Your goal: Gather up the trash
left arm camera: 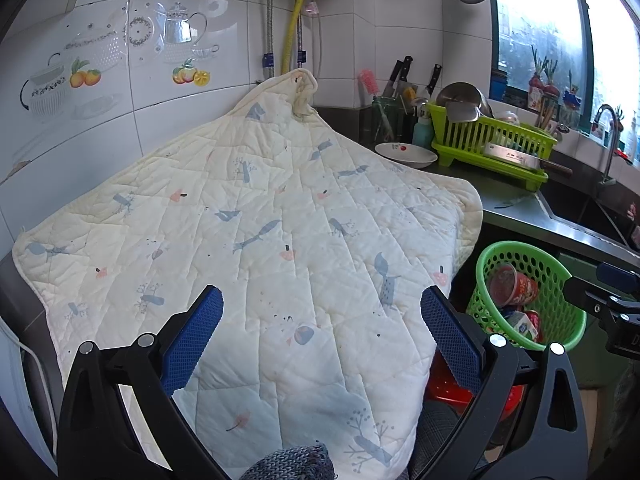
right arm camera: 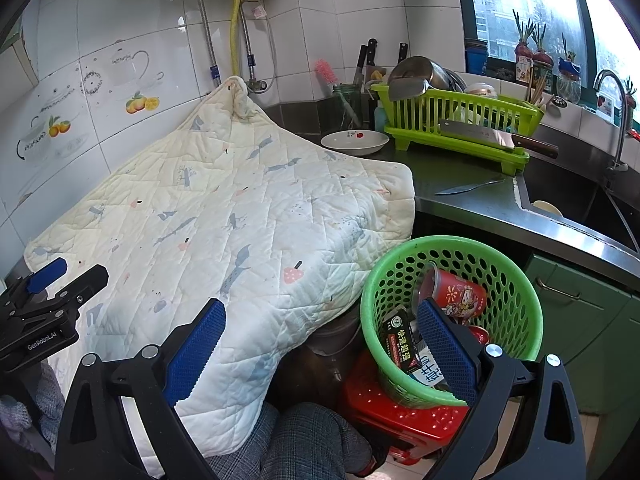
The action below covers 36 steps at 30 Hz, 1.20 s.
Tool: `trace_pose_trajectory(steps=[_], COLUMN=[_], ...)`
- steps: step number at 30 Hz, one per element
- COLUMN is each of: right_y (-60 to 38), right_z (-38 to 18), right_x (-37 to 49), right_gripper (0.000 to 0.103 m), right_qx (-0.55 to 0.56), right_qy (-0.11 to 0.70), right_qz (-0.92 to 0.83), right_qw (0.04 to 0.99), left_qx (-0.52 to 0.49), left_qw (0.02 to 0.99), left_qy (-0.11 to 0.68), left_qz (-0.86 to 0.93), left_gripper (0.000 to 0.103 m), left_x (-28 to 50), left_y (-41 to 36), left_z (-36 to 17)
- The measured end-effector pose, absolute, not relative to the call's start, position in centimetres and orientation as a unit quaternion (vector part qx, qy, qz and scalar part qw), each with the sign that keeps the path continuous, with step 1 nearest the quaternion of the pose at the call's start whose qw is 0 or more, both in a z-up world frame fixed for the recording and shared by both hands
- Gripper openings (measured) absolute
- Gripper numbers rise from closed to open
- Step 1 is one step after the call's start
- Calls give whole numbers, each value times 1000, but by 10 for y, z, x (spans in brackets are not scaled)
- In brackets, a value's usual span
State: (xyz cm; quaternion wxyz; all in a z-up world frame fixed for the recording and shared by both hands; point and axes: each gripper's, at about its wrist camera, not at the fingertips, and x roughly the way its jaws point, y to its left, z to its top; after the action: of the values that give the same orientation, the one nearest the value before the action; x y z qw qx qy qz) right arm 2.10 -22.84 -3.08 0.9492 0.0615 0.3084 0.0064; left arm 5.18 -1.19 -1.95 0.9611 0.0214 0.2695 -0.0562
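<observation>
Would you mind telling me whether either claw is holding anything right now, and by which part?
Nothing is held. The left claw and right claw are both open and empty, above the white quilted cloth.

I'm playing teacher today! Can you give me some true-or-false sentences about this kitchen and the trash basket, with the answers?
1. The round green plastic basket holds a red printed cup. True.
2. Both grippers are clamped on trash. False: the left gripper and the right gripper are open and empty.
3. The green basket sits on a red plastic stool. True.
4. A cleaver lies on the quilted cream cloth. False: it rests on the lime dish rack.
</observation>
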Motion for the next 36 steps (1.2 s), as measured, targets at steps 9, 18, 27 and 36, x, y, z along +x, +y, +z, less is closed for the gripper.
trace_pose_trajectory(steps=[9,18,27,36], right_y=[-229,-227,-227,-227], right_z=[-32,-32,-33,-34], right_x=[22,23,24,24], right_gripper=[93,93,93,93], right_qx=[63,65,66,67], right_qy=[310,311,311,313], right_qz=[8,8,7,8], right_qw=[949,948,948,948], left_qx=[19,20,17,12], left_qw=[961,960,960,959], left_qy=[271,271,274,276], left_qz=[-58,-59,-56,-61], left_gripper=[98,98,98,98], left_x=[52,51,52,53], left_y=[-12,-18,-16,-15], left_z=[-20,-23,-22,-21])
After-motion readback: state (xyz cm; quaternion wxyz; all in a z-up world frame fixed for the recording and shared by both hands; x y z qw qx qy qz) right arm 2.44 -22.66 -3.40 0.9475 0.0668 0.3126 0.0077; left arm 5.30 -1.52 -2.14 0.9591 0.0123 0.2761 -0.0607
